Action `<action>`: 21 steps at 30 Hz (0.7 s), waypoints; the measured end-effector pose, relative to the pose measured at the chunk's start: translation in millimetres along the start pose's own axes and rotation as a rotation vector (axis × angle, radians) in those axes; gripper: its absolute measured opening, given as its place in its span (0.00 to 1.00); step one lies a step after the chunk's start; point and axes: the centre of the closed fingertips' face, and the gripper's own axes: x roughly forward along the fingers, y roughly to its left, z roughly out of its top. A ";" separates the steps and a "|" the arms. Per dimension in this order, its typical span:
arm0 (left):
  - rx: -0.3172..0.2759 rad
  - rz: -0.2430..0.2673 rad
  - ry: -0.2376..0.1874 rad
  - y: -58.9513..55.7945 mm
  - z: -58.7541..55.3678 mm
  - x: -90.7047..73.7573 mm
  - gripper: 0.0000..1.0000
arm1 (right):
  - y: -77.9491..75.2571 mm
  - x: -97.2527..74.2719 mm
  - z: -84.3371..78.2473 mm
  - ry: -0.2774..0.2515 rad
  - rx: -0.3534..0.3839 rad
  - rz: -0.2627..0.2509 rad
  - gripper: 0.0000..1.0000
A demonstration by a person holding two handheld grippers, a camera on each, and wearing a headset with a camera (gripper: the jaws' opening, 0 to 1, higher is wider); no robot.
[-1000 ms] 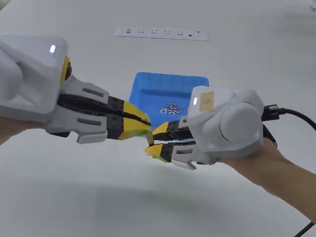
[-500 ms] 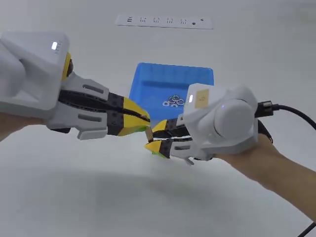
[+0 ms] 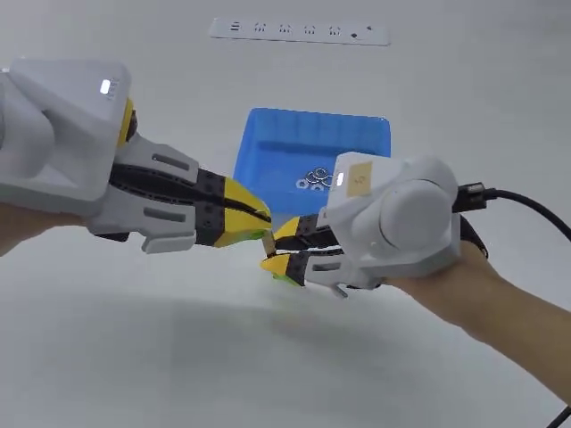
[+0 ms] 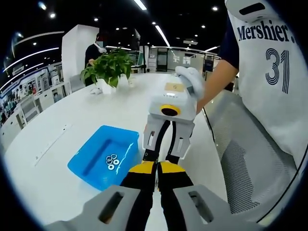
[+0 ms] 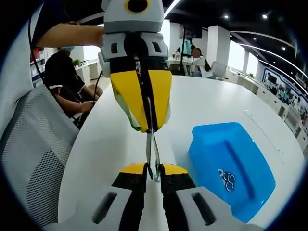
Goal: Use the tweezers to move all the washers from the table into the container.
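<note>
The left gripper (image 4: 157,169) is seen rising from the bottom, its yellow-tipped jaws drawn almost together; the right gripper (image 4: 161,155) is faced tip to tip, held out on a person's arm (image 4: 216,79); a blue container (image 4: 82,171) is set on the white table (image 4: 125,108) left of the jaws, with washers (image 4: 111,160) lying in it; a power strip (image 4: 50,144) is laid further left; a potted plant (image 4: 108,67) is stood at the far end.
</note>
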 end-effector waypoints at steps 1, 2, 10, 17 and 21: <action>-0.003 -0.001 -0.001 0.0 -0.1 0.0 0.06 | -0.1 0.1 -0.1 -0.001 0.001 0.000 0.12; -0.003 -0.001 -0.001 0.5 -0.8 -0.2 0.06 | 0.1 0.4 -0.3 -0.001 0.006 0.003 0.12; -0.003 0.000 0.001 0.9 -1.4 2.4 0.06 | -0.5 0.7 -2.7 0.007 0.005 0.003 0.12; -0.004 -0.003 -0.001 -0.1 -0.2 4.2 0.06 | -0.4 -4.7 -3.0 0.002 0.011 0.003 0.12; -0.006 -0.004 0.000 -0.3 -0.6 4.2 0.06 | 0.1 -4.4 -3.2 -0.011 0.008 0.007 0.11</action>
